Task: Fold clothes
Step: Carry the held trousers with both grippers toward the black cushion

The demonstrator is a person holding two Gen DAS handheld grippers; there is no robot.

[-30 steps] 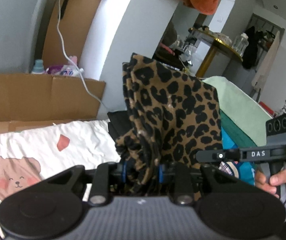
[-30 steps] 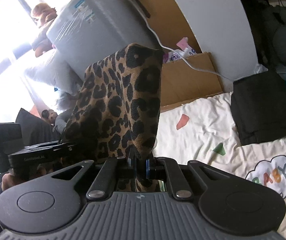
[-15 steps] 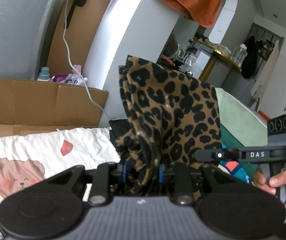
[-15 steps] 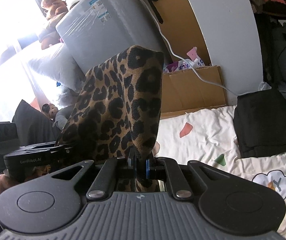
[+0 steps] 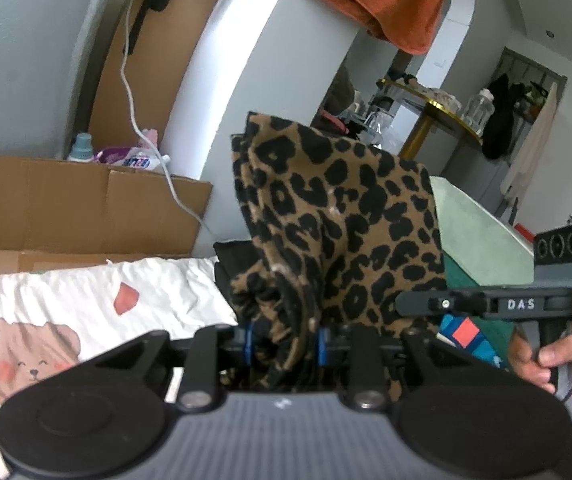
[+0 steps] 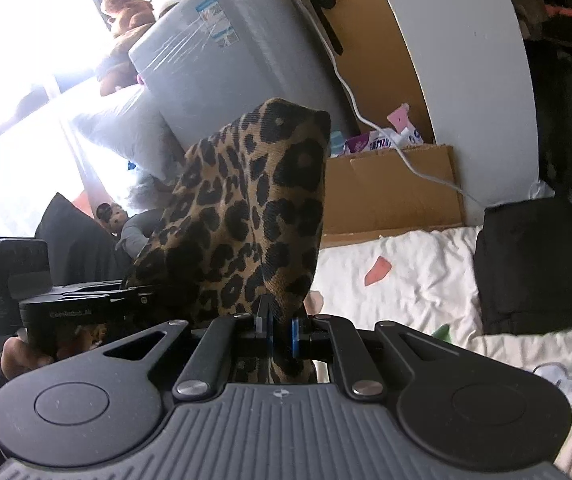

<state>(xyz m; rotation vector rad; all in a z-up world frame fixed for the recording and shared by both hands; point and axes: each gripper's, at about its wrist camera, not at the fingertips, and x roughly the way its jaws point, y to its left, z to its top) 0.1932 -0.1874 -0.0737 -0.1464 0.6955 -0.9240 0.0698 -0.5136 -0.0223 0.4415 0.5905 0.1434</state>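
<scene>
One leopard-print garment (image 5: 338,216) is held up above the bed (image 5: 65,300), pinched by two tools. A bunched edge is clamped in the left tool (image 5: 283,346); a thin fold is gripped tight by the right tool (image 6: 279,330). One folded black garment (image 6: 534,264) is seen lying on the bedsheet, beside one cardboard box (image 5: 77,204).

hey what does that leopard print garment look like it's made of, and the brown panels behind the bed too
The leopard print garment looks like a woven fabric with a matte finish: a fine diagonal weave shows in the right wrist view, and it bunches into soft gathers. The exact fibre can't be told. The brown panels look like plain corrugated cardboard: flat, dull, with straight crease lines and cut edges.
</scene>
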